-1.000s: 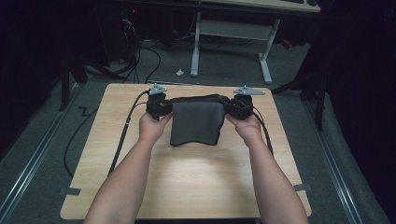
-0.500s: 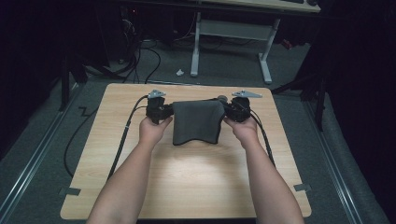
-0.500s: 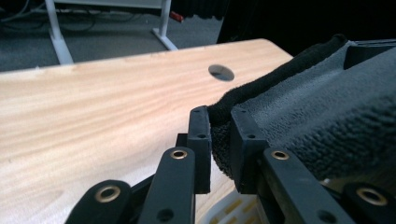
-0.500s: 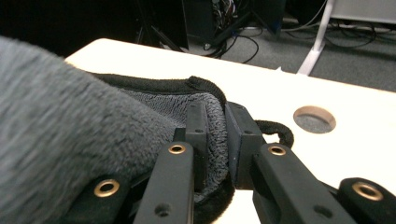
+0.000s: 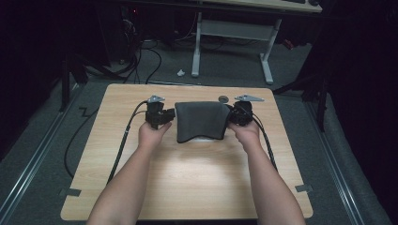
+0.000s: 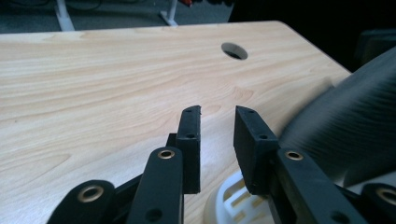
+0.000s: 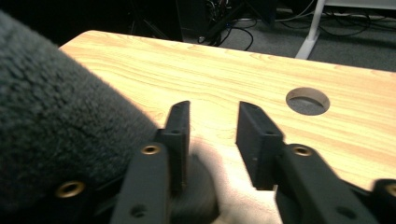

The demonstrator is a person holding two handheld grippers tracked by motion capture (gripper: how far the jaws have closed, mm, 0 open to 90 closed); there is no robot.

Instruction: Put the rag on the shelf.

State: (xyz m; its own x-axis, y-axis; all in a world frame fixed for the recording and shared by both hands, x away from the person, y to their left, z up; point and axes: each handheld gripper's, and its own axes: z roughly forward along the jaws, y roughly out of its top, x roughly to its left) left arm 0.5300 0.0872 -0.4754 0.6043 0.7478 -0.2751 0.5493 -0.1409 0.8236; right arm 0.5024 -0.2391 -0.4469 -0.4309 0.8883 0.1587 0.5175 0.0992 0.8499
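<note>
While both grippers part, dark cloth (image 5: 201,121) mid-table (image 5: 187,187), margins bare

Dark grey cloth (image 5: 201,121) (faintly ribbed) on light woodgrain table (image 5: 187,178).

We see a dark grey cloth (image 5: 201,121) of soft, fuzzy fleece with a matt nap, lying just beside our right gripper (image 7: 212,135) and faintly ribbed where it shows next to our left gripper (image 6: 215,140). Both grippers' jaws are matt black plastic with small brass-coloured rivets, and grey metal plates sit on top of them. Beneath our left jaws lies a white slotted piece (image 6: 231,198) that looks like smooth plastic. The table (image 5: 187,183) under the tools is pale wood-grain laminate, smooth with a slight sheen.
</note>
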